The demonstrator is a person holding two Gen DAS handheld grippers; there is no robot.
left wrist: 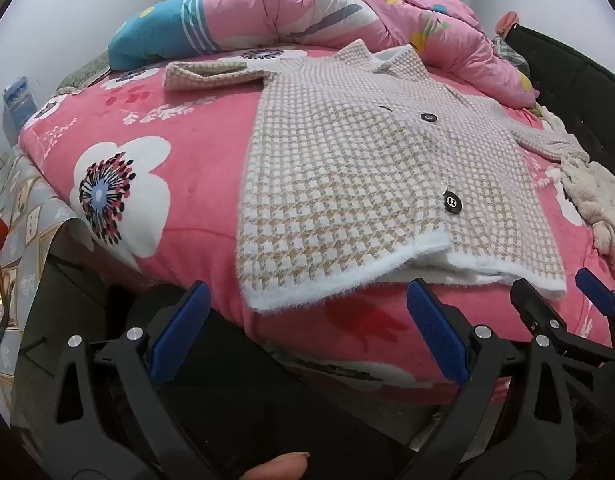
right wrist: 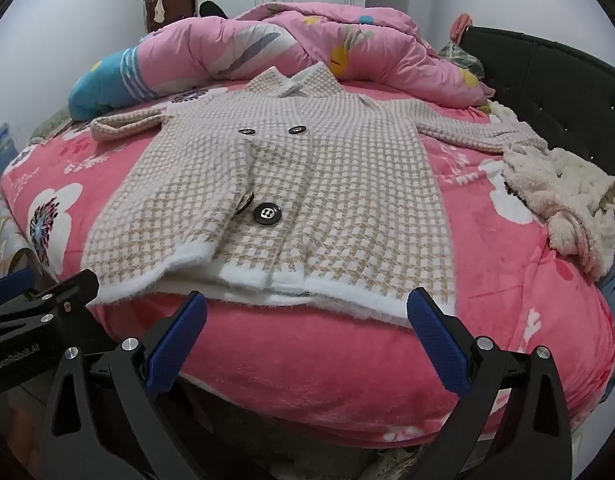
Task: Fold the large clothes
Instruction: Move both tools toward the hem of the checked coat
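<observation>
Your left gripper (left wrist: 307, 332) has its blue-padded fingers (left wrist: 179, 332) spread wide with nothing between them, and your right gripper (right wrist: 307, 332) is the same: jaws parted, empty, blue pads (right wrist: 435, 344) clear of any cloth. Both hang just short of the near edge of the bed, side by side, the left one just beside the right.

Just beyond the fingertips lies the fuzzy beige-and-white houndstooth knit coat with black buttons (right wrist: 307, 184), spread flat and face up on the pink floral fleece bedspread (right wrist: 307, 360). Its white-trimmed hem (right wrist: 267, 284) is the part nearest you; its collar points away, toward the heaped pink quilt (right wrist: 307, 48) beyond the coat. One sleeve (left wrist: 211, 74) lies out to the coat's left and the other to its right, where its cuff reaches a crumpled cream fleece garment (right wrist: 563, 204).

By the look of it, folding has not begun: the coat is laid out and you are at the approach. The next move likely calls for pinching an edge, probably the hem corners or a sleeve. The plush knit is thick, so bite deep enough to catch both layers, and lift evenly so the front panels don't slide apart.
</observation>
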